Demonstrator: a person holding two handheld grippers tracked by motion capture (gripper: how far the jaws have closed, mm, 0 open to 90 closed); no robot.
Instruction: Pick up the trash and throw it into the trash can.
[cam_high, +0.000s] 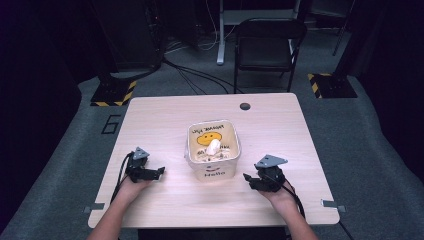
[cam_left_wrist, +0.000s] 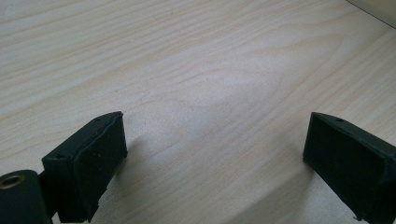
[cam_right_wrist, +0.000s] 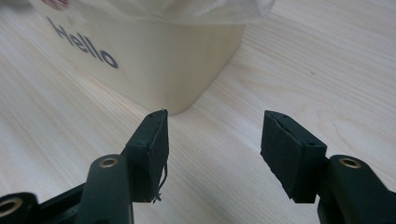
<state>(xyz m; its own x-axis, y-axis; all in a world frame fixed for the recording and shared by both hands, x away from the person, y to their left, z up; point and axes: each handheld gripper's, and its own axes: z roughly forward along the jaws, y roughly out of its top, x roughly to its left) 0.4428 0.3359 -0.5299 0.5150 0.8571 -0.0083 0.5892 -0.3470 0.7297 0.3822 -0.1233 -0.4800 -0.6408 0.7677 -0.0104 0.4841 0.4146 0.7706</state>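
Pale wood table (cam_high: 165, 115), dark room; left tool (cam_high: 159, 172), right tool (cam_high: 247, 178) released, empty.

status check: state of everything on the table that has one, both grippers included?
left gripper: open, nothing between its jaws, low over the table, left of the box.
right gripper: open, nothing between its jaws, right of the box, aimed at its near corner.
cream box marked Hello: upright, top open, apart from both grippers.
white object: lying inside the box; what it is cannot be told.
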